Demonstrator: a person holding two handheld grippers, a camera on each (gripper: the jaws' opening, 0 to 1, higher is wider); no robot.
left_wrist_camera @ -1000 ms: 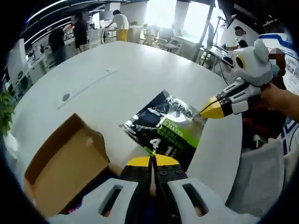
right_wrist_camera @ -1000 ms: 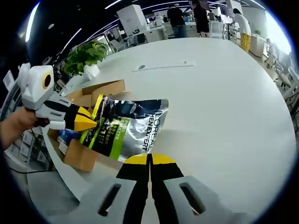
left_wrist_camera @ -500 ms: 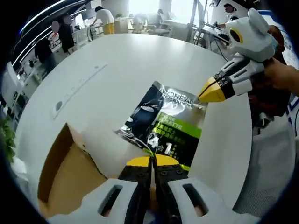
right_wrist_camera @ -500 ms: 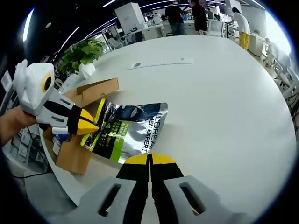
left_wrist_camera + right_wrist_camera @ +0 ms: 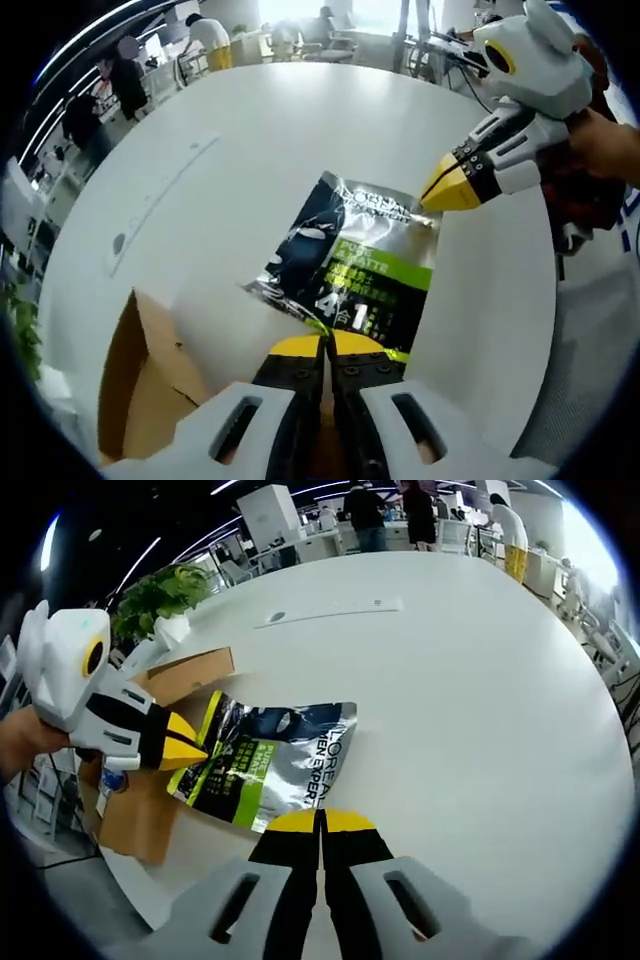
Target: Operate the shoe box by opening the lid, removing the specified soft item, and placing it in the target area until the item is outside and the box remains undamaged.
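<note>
open-plan office surrounds a big round white worktop [image 5: 480, 680], with several people standing at desks far behind it and a leafy green plant [image 5: 165, 590] off the worktop's edge.

a glossy soft pouch [image 5: 355, 265], silver and dark with a green panel and printed lettering, is stretched out over the worktop between the two grippers. the left gripper [image 5: 327, 345] has its yellow-tipped jaws pressed together on the pouch's near edge in the left gripper view; in the right gripper view it comes in from the left [image 5: 190, 748], nipping the pouch's green end. the right gripper [image 5: 321, 822] likewise has its jaws closed on the opposite edge of the pouch [image 5: 270, 765], and in the left gripper view its yellow tip [image 5: 447, 188] pinches the pouch's far corner.

the pouch is outside the shoe box [image 5: 150, 780], which sits at the worktop's edge just beside and partly under it. the brown cardboard box is open, its lid flap [image 5: 185, 672] standing up. a bit of blue shows inside by the left gripper; what else it holds cannot be told. in the left gripper view the box [image 5: 150, 375] shows bare cardboard.
</note>
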